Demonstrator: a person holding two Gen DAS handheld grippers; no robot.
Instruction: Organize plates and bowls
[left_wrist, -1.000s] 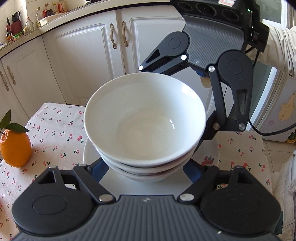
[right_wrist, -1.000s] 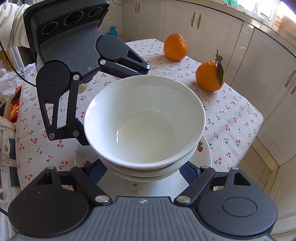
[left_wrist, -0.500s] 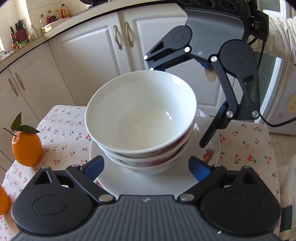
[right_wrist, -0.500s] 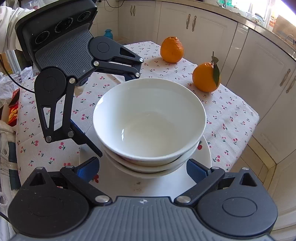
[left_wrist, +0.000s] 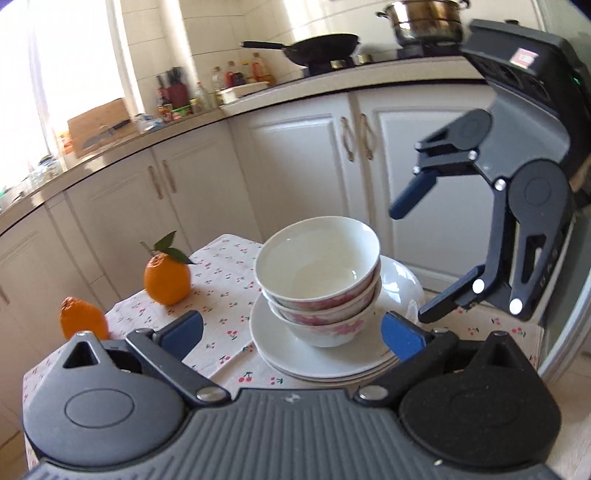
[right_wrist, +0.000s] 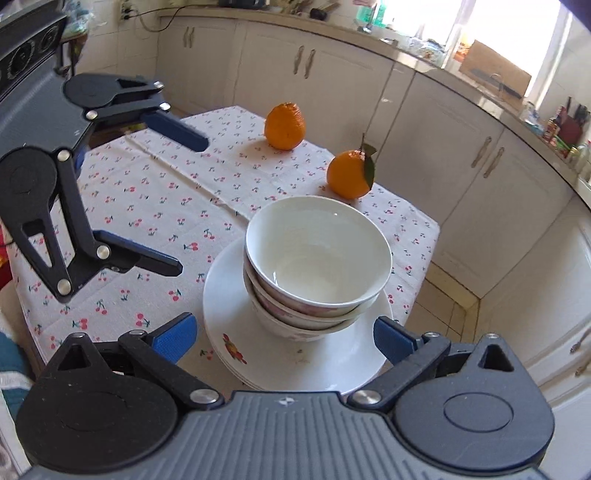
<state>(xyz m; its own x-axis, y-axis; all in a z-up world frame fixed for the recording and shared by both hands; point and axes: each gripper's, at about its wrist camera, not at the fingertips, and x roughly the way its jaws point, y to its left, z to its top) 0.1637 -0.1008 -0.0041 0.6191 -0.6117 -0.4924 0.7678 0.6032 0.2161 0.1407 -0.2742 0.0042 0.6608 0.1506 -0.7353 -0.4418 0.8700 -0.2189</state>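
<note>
Cherry-print tablecloth (right_wrist: 155, 192) — bowl stack (right_wrist: 314, 266) beyond both open jaws, untouched

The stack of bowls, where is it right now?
The stack of bowls sits on the white plates near the tablecloth's edge, in front of the leafy orange, between both open grippers.

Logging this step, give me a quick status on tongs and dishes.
Left tongs open, empty. Right tongs open, empty. Three bowls nested on plate stack, on the tablecloth. Two oranges stand apart, nothing blocking.
</note>
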